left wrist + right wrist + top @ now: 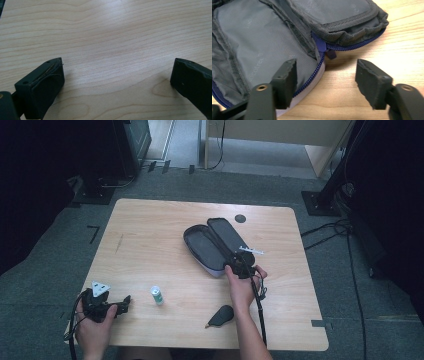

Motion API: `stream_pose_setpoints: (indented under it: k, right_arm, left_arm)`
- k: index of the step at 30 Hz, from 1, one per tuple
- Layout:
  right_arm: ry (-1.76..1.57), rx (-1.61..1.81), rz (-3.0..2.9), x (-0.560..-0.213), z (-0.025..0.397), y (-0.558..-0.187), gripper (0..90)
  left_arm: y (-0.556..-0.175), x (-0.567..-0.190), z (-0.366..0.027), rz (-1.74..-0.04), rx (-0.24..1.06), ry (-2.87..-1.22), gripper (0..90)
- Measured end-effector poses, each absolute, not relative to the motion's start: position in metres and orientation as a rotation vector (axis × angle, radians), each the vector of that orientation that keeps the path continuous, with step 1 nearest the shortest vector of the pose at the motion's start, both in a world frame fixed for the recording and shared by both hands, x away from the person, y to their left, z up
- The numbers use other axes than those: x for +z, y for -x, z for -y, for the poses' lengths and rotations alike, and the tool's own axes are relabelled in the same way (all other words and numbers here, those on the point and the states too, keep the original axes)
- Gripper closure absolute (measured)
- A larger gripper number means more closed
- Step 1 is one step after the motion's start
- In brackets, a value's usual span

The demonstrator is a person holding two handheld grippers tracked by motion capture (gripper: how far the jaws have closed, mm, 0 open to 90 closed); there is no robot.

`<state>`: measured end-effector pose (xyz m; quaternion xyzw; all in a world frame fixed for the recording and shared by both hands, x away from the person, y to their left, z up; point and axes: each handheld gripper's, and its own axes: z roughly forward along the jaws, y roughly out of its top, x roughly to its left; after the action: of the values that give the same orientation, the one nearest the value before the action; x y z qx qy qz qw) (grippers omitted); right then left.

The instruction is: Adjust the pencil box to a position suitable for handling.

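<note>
An open black zip case [212, 242] lies in the middle of the wooden table [150, 230], its grey lining [262, 45] facing up. My right gripper [241, 261] hovers at the case's near end, open [325, 72]. One jaw is over the lining and the other over bare wood, with the blue zip and its pull [331, 53] just beyond the gap. Nothing is held. My left gripper [122, 302] rests at the table's front left, open [117, 72] over bare wood.
A small white and green bottle [157, 295] stands near the front, between the two hands. A dark teardrop-shaped object [221, 316] lies by the right forearm. A dark round spot [240, 218] marks the far side of the table. Cables trail on the floor at right.
</note>
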<state>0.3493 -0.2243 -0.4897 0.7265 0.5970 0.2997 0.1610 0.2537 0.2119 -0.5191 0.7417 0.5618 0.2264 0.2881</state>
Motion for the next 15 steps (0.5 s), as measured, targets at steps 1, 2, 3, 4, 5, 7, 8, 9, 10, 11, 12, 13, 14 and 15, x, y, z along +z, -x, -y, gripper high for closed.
stream_pose_setpoints:
  k: [1,2,3,4,5,7,8,9,10,11,12,13,14,15]
  right_arm:
    - [-2.079,0.860,-1.705,-0.490,0.224,-0.350,37.6]
    - [-2.088,0.868,-1.706,-0.491,0.224,-0.351,39.6]
    - [-2.099,0.884,-1.711,-0.492,0.224,-0.352,41.1]
    - [-2.111,0.887,-1.712,-0.493,0.224,-0.353,41.7]
    - [-2.118,0.892,-1.715,-0.495,0.224,-0.354,43.4]
    - [-2.132,0.916,-1.726,-0.497,0.225,-0.357,49.2]
    - [-2.137,0.921,-1.731,-0.498,0.225,-0.358,52.4]
    - [-2.136,0.921,-1.734,-0.498,0.226,-0.359,57.1]
    - [-2.139,0.914,-1.736,-0.499,0.225,-0.361,61.8]
    - [-2.142,0.905,-1.732,-0.500,0.226,-0.362,66.2]
    - [-2.141,0.906,-1.730,-0.500,0.227,-0.363,69.7]
    - [-2.140,0.903,-1.721,-0.500,0.227,-0.364,75.3]
    - [-2.132,0.897,-1.714,-0.500,0.227,-0.364,78.2]
    - [-2.112,0.885,-1.708,-0.499,0.228,-0.364,82.3]
  left_arm:
    - [-0.254,-0.519,-0.212,-1.500,0.605,-1.981,0.0]
    - [-0.254,-0.519,-0.212,-1.500,0.605,-1.981,0.0]
    - [-0.254,-0.519,-0.212,-1.500,0.605,-1.981,0.0]
    - [-0.254,-0.519,-0.212,-1.500,0.605,-1.980,0.0]
    - [-0.254,-0.519,-0.212,-1.500,0.605,-1.980,0.0]
    - [-0.254,-0.519,-0.212,-1.500,0.604,-1.981,0.0]
    - [-0.254,-0.519,-0.212,-1.500,0.605,-1.981,0.0]
    - [-0.254,-0.519,-0.212,-1.500,0.605,-1.981,0.0]
    - [-0.254,-0.519,-0.212,-1.500,0.605,-1.980,0.0]
    - [-0.254,-0.519,-0.212,-1.500,0.605,-1.980,0.0]
    - [-0.254,-0.519,-0.212,-1.500,0.604,-1.981,0.0]
    - [-0.254,-0.519,-0.212,-1.500,0.605,-1.980,0.0]
    - [-0.254,-0.519,-0.212,-1.500,0.605,-1.980,0.0]
    - [-0.254,-0.519,-0.212,-1.500,0.605,-1.980,0.0]
